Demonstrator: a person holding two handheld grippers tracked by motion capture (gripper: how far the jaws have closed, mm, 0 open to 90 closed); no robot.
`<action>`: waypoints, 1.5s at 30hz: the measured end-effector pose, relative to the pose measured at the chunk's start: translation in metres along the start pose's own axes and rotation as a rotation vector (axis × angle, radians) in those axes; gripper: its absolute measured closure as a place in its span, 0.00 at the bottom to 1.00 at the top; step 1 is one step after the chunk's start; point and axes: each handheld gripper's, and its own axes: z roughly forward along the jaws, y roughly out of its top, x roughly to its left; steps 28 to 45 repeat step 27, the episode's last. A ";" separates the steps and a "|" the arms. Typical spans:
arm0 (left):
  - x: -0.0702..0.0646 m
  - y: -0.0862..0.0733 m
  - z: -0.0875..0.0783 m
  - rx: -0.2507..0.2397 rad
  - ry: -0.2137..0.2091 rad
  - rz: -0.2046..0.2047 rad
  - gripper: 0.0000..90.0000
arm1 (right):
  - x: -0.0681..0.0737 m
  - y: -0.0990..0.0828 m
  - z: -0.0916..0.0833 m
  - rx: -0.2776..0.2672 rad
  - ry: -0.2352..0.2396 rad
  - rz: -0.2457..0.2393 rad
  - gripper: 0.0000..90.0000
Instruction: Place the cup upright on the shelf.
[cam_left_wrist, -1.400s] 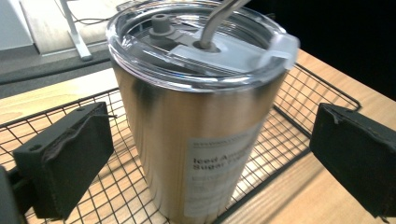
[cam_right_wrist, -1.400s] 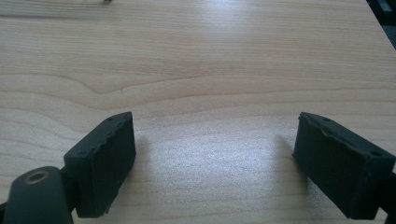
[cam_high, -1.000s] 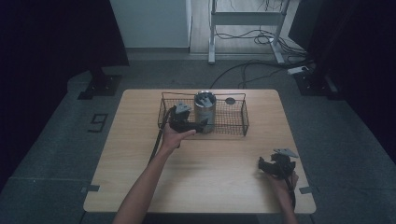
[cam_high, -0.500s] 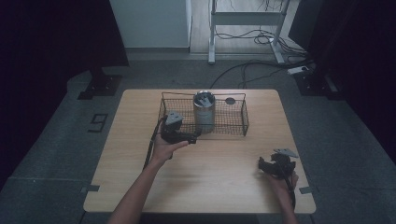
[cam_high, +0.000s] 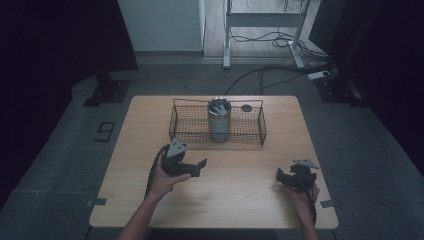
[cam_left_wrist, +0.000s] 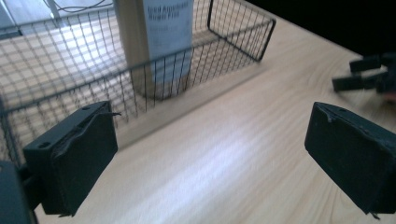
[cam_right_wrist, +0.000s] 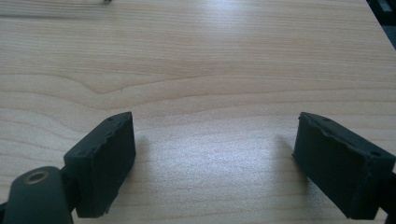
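A black wire basket (cam_high: 185, 124) stands at the back middle of the wooden table (cam_high: 235, 187). Inside it a grey cylindrical can (cam_high: 218, 120) stands upright; its pale label (cam_left_wrist: 168, 21) is close in the left gripper view, behind the basket's wire wall (cam_left_wrist: 84, 88). My left gripper (cam_high: 196, 167) is held over the table in front of the basket's left half, open and empty, apart from the basket. My right gripper (cam_high: 283, 178) rests near the table's front right, open, with bare wood between its jaws. It also appears far off as the right gripper (cam_left_wrist: 369, 77) in the left gripper view.
A small dark round object (cam_high: 246, 108) lies on the table behind the basket's right part. Cables (cam_high: 270, 75) and a metal stand (cam_high: 260, 20) are on the floor beyond the table. Bare wood stretches between the two grippers.
My left gripper has drawn back from the can in the basket toward the person, now open over the table in front of the basket. The can stays upright. The right gripper has not moved.
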 end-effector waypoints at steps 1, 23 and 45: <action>0.000 -0.004 -0.001 0.007 0.005 0.004 0.03 | 0.000 0.000 0.000 0.000 0.000 0.000 0.14; 0.004 -0.052 0.001 0.077 0.047 -0.040 0.05 | 0.000 0.000 0.000 0.000 0.000 0.000 0.14; 0.004 -0.053 0.003 0.079 0.048 -0.041 0.05 | 0.000 0.000 0.000 0.000 0.000 0.000 0.14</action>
